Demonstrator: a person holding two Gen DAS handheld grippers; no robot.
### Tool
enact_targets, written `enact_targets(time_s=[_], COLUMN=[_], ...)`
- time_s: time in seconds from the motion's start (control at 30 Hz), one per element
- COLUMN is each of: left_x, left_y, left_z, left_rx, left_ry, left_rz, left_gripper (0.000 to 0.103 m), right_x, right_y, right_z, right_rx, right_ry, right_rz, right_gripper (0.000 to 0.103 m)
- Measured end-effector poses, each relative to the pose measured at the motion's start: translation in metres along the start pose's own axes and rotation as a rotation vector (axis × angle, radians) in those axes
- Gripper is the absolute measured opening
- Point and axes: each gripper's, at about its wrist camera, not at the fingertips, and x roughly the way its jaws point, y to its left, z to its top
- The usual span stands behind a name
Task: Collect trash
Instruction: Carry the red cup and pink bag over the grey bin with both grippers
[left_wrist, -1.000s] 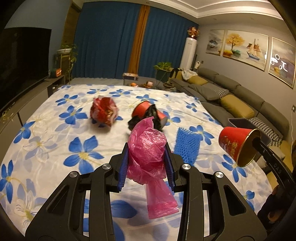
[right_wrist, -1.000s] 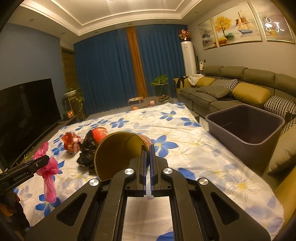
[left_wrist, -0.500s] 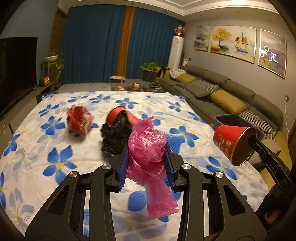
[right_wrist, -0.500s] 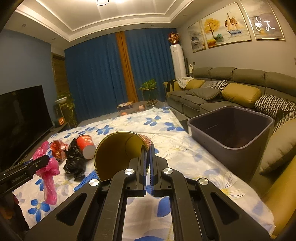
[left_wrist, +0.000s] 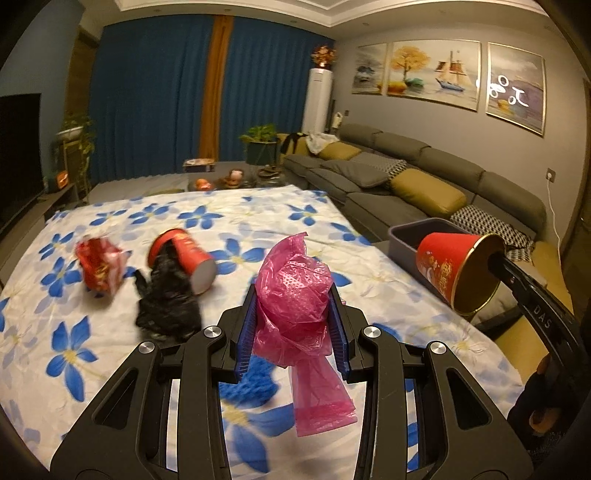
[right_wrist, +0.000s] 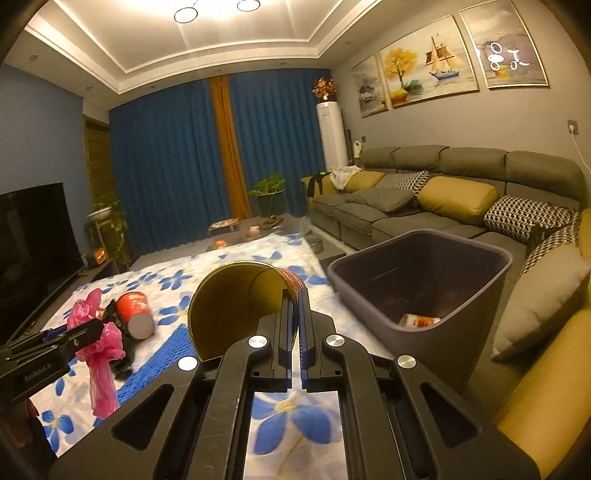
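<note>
The flowered sheet (left_wrist: 110, 332) fills most of the left wrist view, and over half a second both cameras have swung right and closer to the sofa (right_wrist: 424, 206). The grey bin (right_wrist: 424, 291) now looms larger in the right wrist view, its mouth open just right of the cup, with a scrap of litter visible at the bottom. A second ago it sat farther off at the frame's edge.

Right gripper (right_wrist: 293, 317): fingers pressed nearly together, pinching the wall of the red cup (right_wrist: 236, 302), which lies tilted with its gold inside facing the camera. Same grip as before, now beside the bin's rim. From the left wrist view that cup (left_wrist: 456, 271) hangs in front of the bin.

Left gripper (left_wrist: 293, 325): blue pads clamped on the crumpled pink bag (left_wrist: 295, 314), its tail dangling below, unchanged.

On the sheet, the black bag (left_wrist: 166, 306), the fallen red tube (left_wrist: 184, 254) and the red wrapper (left_wrist: 98, 266) have drifted left in frame. The blue mesh (left_wrist: 247, 384) now sits beneath the left fingers.
</note>
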Motion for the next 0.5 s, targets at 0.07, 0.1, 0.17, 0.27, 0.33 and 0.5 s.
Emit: enact_targets(time_s=[0.07,0.1,0.17,0.27,0.33,0.5], left_x=[0.004,0.007,0.011,0.017,0.02,0.029], left_y=[-0.009,-0.014,-0.023,-0.036,-0.044,-0.066], left_z=[0.003,0.004,0.006,0.01,0.012,0.022], left_rx=[0.014,0.021,0.035,0.057,0.071,0.105], left_ry=[0.0,-0.001,-0.002,-0.003,-0.006,-0.021], left_rz=[-0.02,-0.029,-0.047,-0.071,-0.086,-0.135], left_gripper=[0.034,0.034,0.034,0.034,0.034,0.034], right_x=[0.001,0.001,0.001,0.002,0.003,0.006], right_y=[-0.007,-0.011,-0.018,-0.027,-0.033,-0.047], right_z=[0.002,0.003,0.006,0.009,0.01,0.016], right_rx=[0.0,-0.001,0.001,0.005,0.008,0.005], right_ry=[-0.006,-0.009,-0.015,-0.02,-0.022,-0.03], right_rz=[-0.016,-0.024,-0.041,-0.063,-0.077,-0.11], right_gripper=[0.004,0.004,0.004,0.004,0.004,0.004])
